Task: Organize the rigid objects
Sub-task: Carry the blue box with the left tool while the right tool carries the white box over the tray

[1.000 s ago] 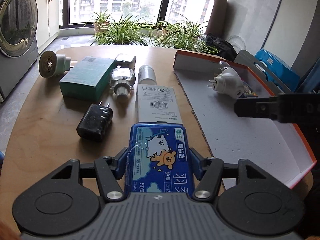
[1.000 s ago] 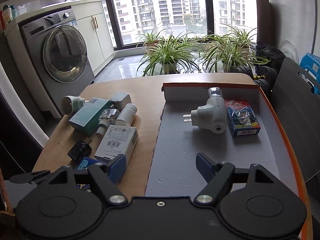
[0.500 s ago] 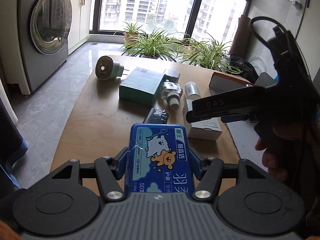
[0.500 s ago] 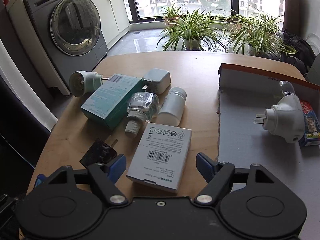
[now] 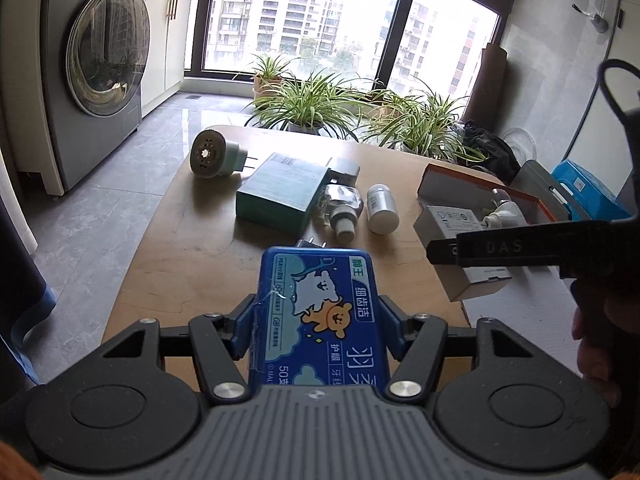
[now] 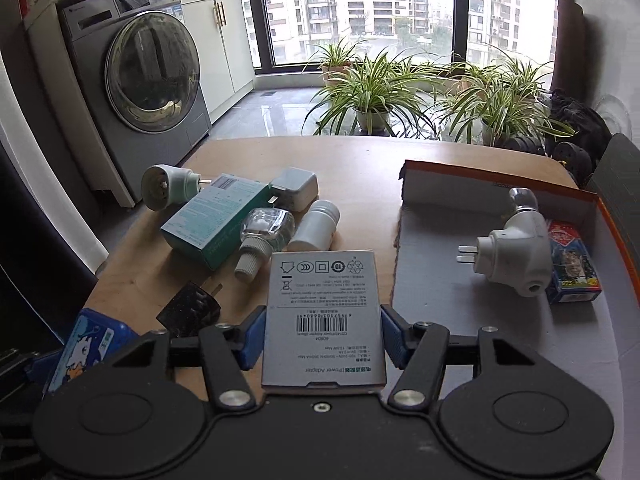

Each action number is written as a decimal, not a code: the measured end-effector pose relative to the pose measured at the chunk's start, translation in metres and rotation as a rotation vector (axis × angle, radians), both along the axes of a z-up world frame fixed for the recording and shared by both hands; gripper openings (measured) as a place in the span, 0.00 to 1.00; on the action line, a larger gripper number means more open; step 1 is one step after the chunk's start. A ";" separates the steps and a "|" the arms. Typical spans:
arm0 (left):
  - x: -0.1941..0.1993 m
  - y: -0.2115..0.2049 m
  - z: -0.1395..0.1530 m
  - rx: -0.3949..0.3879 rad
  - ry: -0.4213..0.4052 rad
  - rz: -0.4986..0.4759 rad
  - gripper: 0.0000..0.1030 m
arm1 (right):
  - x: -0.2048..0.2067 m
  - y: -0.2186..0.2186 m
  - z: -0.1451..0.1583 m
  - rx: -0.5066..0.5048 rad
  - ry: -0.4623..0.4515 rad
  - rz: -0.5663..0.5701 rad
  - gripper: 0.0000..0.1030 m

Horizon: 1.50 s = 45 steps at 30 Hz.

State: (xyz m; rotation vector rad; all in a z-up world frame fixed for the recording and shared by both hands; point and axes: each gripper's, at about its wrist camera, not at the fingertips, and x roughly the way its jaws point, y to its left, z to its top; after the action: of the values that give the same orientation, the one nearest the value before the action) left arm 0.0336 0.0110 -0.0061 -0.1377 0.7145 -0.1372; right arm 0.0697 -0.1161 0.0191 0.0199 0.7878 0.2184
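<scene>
Over the wooden counter (image 5: 192, 264), seen from my left wrist camera, my left tongs (image 5: 316, 320) are clamped on a blue floss-pick box (image 5: 320, 312), both blue pads pressed to its long sides and the box lifted clear of the wood. Beyond it lie the unsorted items: a teal carton (image 5: 280, 192), a clear refill bottle (image 5: 342, 206), a white pill bottle (image 5: 382, 208), a pale green plug-in unit (image 5: 214, 154), and a black charger mostly hidden behind the box. At right, my other tool crosses the view carrying a white adapter box (image 5: 460, 248) at the near edge of the orange-rimmed tray (image 5: 452, 178).

From the right wrist camera, my right tongs (image 6: 322, 340) are closed on that white adapter box (image 6: 324, 312), barcode face up, gripped across its width. The tray (image 6: 448, 184) lies just to the right, already holding a white plug-in vaporizer (image 6: 516, 256) and a small blue-and-red packet (image 6: 572, 268) beside it. The black charger (image 6: 190, 308) sits on the counter at lower left.

I judge the step in hand to be carrying two boxes to the tray at once. The next move calls for swinging the adapter box right over the grey tray floor, setting it flat in the free near part, clear of the vaporizer's prongs, then releasing; the floss box follows alongside.
</scene>
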 end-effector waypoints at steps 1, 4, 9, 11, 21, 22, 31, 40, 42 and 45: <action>0.001 -0.005 0.001 0.001 -0.005 -0.011 0.61 | -0.007 -0.008 0.005 -0.005 -0.013 -0.011 0.68; 0.002 -0.021 0.006 -0.006 -0.015 -0.047 0.61 | -0.026 -0.031 0.014 -0.006 -0.039 -0.053 0.68; 0.006 -0.055 0.013 -0.016 -0.030 -0.118 0.61 | -0.049 -0.069 0.025 -0.001 -0.058 -0.131 0.68; 0.009 -0.069 0.015 -0.019 -0.036 -0.150 0.61 | -0.058 -0.084 0.028 -0.015 -0.067 -0.160 0.69; 0.018 -0.132 0.018 -0.022 -0.047 -0.282 0.61 | -0.084 -0.144 0.028 -0.007 -0.078 -0.289 0.69; 0.019 -0.135 0.017 -0.021 -0.047 -0.288 0.61 | -0.085 -0.148 0.027 -0.004 -0.077 -0.295 0.69; 0.021 -0.143 0.015 -0.011 -0.032 -0.277 0.61 | -0.081 -0.155 0.021 0.025 -0.083 -0.282 0.69; 0.019 -0.146 0.018 -0.007 -0.039 -0.270 0.61 | -0.080 -0.155 0.020 0.029 -0.086 -0.275 0.69; 0.018 -0.145 0.019 -0.009 -0.040 -0.268 0.61 | -0.081 -0.155 0.020 0.028 -0.088 -0.274 0.69; 0.016 -0.144 0.020 -0.013 -0.043 -0.265 0.61 | -0.081 -0.155 0.021 0.030 -0.090 -0.271 0.69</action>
State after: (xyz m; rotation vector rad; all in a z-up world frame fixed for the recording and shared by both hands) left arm 0.0492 -0.1327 0.0134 -0.0513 0.6867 -0.3974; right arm -0.0112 -0.2713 0.0405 0.1437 0.6841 -0.0260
